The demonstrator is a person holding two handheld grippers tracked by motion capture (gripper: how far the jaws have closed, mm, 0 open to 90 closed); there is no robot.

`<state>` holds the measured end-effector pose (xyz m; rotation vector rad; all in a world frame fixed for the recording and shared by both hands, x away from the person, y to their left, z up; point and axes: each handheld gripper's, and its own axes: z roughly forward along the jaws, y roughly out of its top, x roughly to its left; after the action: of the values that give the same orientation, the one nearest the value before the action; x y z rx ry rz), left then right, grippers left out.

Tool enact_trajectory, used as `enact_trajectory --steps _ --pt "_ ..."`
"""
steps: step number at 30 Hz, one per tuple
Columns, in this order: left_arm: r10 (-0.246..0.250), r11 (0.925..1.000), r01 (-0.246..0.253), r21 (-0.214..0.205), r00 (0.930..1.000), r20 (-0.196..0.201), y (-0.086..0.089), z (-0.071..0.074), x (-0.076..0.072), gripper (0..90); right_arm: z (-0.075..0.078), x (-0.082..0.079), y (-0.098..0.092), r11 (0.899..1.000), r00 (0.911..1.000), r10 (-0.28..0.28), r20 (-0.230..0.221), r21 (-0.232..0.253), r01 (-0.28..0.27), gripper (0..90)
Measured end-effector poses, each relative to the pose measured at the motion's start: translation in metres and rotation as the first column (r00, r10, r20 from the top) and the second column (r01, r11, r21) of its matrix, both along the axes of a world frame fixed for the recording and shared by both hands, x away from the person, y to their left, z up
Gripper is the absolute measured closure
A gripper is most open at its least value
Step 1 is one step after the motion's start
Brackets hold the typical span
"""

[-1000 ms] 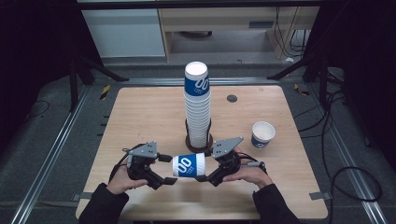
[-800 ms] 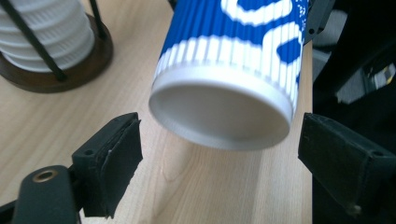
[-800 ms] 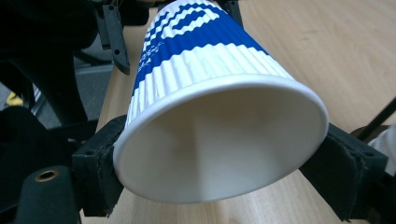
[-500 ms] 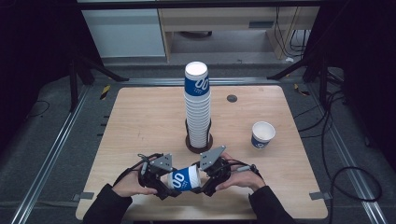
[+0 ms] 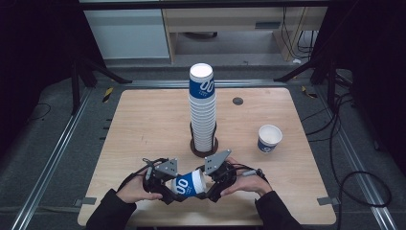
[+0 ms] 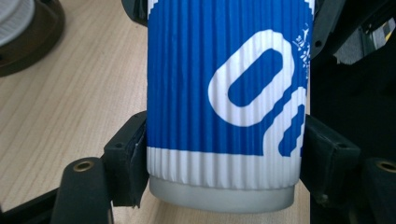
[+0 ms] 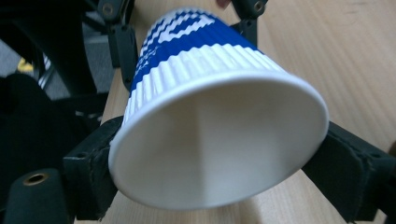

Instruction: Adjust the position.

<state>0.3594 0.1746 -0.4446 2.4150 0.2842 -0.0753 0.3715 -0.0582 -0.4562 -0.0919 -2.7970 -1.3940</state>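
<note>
A blue-and-white ribbed paper cup (image 5: 186, 184) lies on its side between both grippers, just above the table's front edge. My left gripper (image 5: 173, 188) has just been closing and is now shut on the cup's base end; in the left gripper view its pads press both sides of the cup (image 6: 224, 93). My right gripper (image 5: 207, 183) has just been opening. In the right gripper view its jaws flank the open rim of the cup (image 7: 219, 140), and the pads (image 7: 100, 172) still touch it on either side.
A tall stack of the same cups (image 5: 202, 110) stands in a dark round holder (image 5: 203, 149) mid-table, just beyond the hands. One upright cup (image 5: 269, 138) sits to the right. A small black disc (image 5: 237, 101) lies at the back of the wooden table (image 5: 143, 124).
Both hands have come closer together and moved toward the front edge with the cup. The left jaws, wide open before, have closed onto the cup's base end.
</note>
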Motion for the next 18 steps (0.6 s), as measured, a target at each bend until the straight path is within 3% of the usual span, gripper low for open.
enact_trajectory --steps 4,8,14,18 --pt "0.029 0.9989 -0.029 -0.036 0.9996 0.006 0.007 0.003 0.004 27.3 0.008 0.004 -0.008 0.997 0.9986 -0.052 -0.009 0.06 0.052 8.4" --pt "0.065 0.9935 -0.064 -0.094 0.9978 0.014 0.016 0.007 0.006 27.3 0.016 0.009 -0.016 0.987 0.9951 -0.095 -0.027 0.128 0.098 7.4" --pt "0.109 0.9723 -0.101 -0.211 0.9937 0.027 0.028 0.015 0.009 27.3 0.022 0.013 -0.024 0.967 0.9894 -0.13 -0.065 0.211 0.141 6.8" --pt "0.111 0.9655 -0.099 -0.241 0.9932 0.036 0.028 0.018 0.007 27.3 0.022 0.013 -0.024 0.959 0.9876 -0.131 -0.086 0.241 0.149 6.9"
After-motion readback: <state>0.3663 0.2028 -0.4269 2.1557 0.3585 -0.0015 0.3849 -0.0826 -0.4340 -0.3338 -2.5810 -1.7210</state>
